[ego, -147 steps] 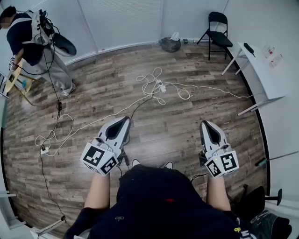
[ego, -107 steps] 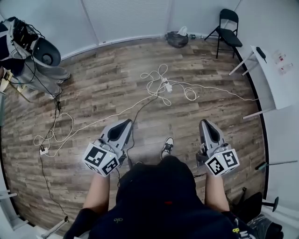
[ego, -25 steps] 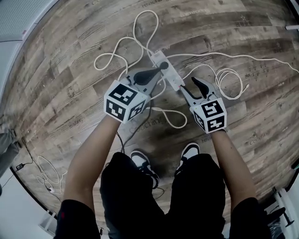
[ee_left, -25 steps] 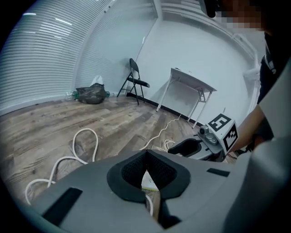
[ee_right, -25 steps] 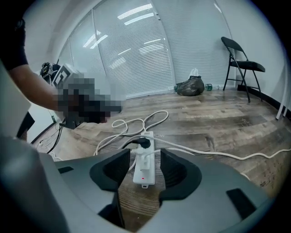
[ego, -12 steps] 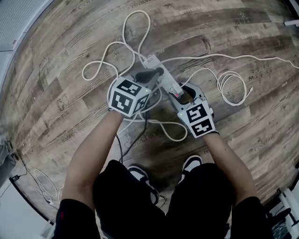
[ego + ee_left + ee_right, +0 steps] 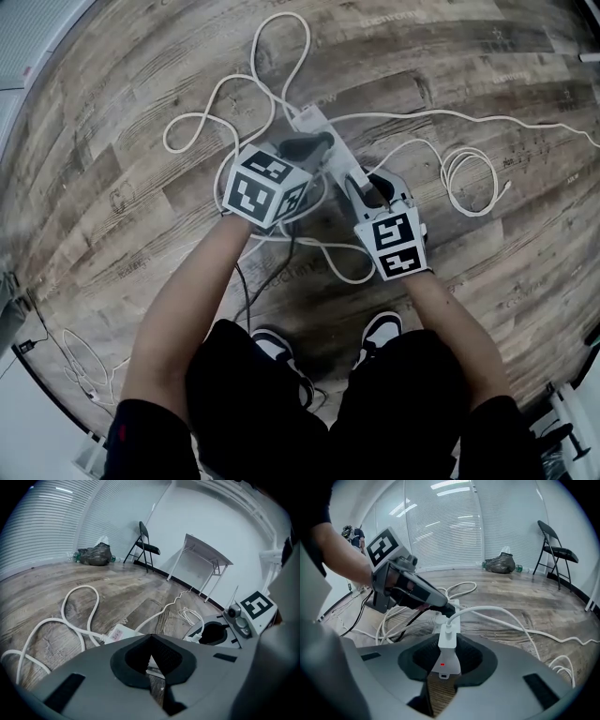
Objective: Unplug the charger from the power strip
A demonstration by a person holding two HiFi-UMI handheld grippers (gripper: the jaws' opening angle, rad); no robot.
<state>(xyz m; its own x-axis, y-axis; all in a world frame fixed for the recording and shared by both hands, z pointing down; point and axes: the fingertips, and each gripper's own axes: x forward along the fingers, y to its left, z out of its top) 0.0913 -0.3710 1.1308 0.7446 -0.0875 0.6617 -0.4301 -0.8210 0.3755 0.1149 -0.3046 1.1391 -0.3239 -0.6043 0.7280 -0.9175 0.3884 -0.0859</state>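
Weathered grey-brown wood planks make the floor [image 7: 141, 122] of a bare white room with slatted blinds [image 7: 440, 527], a black folding chair [image 7: 146, 545] and a slim white table [image 7: 206, 552] by the wall. A long white plastic power strip [image 7: 312, 119] lies on the floor amid loops of smooth white cable [image 7: 220, 103]. The jaws of my right gripper [image 7: 446, 639], which have just been closing, clamp the boxy white charger [image 7: 445, 646] plugged in at the strip's near end. The jaws of my left gripper [image 7: 151, 644] are together, dark tips on the strip just beyond.
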